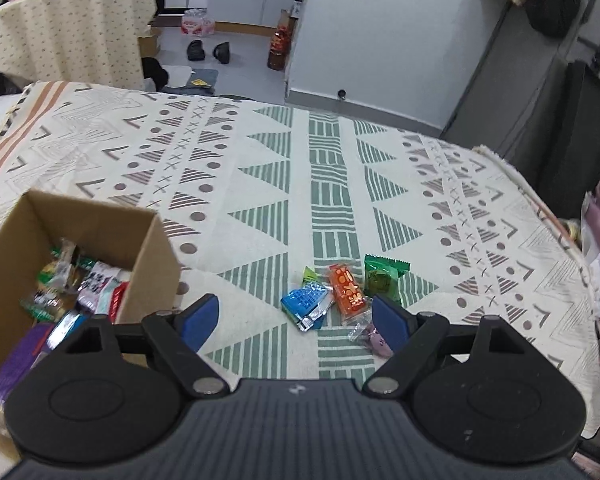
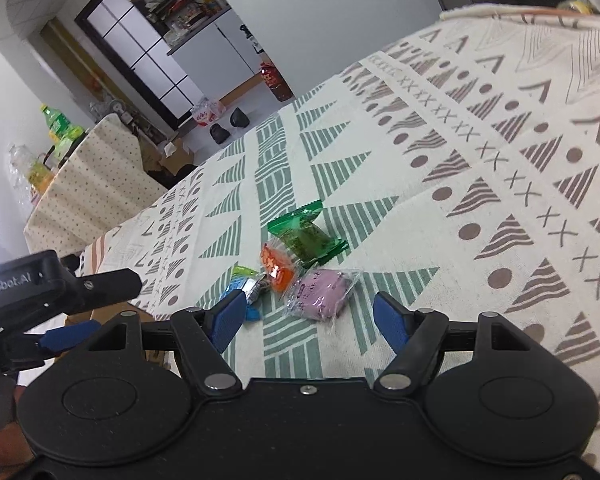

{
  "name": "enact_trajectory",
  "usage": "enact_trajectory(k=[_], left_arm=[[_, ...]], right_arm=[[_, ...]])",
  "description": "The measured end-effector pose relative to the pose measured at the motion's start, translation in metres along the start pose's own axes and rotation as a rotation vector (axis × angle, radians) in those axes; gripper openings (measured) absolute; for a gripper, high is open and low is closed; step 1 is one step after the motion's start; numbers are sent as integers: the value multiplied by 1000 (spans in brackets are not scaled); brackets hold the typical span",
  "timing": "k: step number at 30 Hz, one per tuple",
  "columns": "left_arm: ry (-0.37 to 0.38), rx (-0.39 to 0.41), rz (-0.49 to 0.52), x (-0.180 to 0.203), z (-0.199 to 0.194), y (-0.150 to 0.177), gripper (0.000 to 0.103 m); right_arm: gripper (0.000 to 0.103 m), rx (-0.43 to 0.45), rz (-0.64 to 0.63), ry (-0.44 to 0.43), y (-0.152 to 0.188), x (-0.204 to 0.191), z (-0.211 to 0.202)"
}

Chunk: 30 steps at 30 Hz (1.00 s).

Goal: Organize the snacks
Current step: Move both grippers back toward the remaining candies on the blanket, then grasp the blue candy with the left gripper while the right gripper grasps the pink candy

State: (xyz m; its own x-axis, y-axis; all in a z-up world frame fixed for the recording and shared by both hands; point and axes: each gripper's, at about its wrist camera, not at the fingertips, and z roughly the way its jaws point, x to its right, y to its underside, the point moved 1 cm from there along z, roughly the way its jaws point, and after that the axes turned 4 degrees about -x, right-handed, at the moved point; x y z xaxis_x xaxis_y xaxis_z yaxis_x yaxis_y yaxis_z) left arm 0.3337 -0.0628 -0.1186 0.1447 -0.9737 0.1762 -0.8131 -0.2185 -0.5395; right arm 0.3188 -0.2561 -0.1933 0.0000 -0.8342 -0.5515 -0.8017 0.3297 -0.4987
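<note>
Several wrapped snacks lie in a cluster on the patterned cloth: a green packet (image 1: 384,278) (image 2: 309,238), an orange one (image 1: 349,294) (image 2: 276,266), a blue one (image 1: 306,304) (image 2: 236,292) and a purple one (image 1: 374,338) (image 2: 320,294). A cardboard box (image 1: 148,248) with several snacks inside stands at the left. My left gripper (image 1: 296,320) is open, just short of the cluster, its right pad over the purple packet. My right gripper (image 2: 314,322) is open, hovering just short of the purple packet. The left gripper (image 2: 66,312) also shows at the right wrist view's left edge.
The table cloth (image 1: 260,184) spreads far and right. Beyond the table's far edge stand a second cloth-covered table (image 1: 68,28), shoes (image 1: 208,51) and a red bottle (image 1: 280,46) on the floor. A dark cabinet (image 1: 580,128) flanks the right side.
</note>
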Motion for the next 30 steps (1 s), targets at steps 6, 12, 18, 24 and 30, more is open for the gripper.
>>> enact_trajectory(k=[6, 12, 18, 24, 30], left_arm=[[-14, -54, 28, 9, 30, -5, 82], [-19, -79, 65, 11, 59, -10, 80], [3, -93, 75, 10, 81, -10, 73], [30, -102, 79, 11, 98, -7, 66], [43, -90, 98, 15, 109, -6, 63]], right_arm=[[66, -18, 42, 6, -2, 11, 19], [59, -54, 51, 6, 2, 17, 34], [58, -48, 45, -7, 1, 14, 44], [57, -36, 34, 13, -1, 14, 48], [54, -28, -1, 35, -2, 10, 54]])
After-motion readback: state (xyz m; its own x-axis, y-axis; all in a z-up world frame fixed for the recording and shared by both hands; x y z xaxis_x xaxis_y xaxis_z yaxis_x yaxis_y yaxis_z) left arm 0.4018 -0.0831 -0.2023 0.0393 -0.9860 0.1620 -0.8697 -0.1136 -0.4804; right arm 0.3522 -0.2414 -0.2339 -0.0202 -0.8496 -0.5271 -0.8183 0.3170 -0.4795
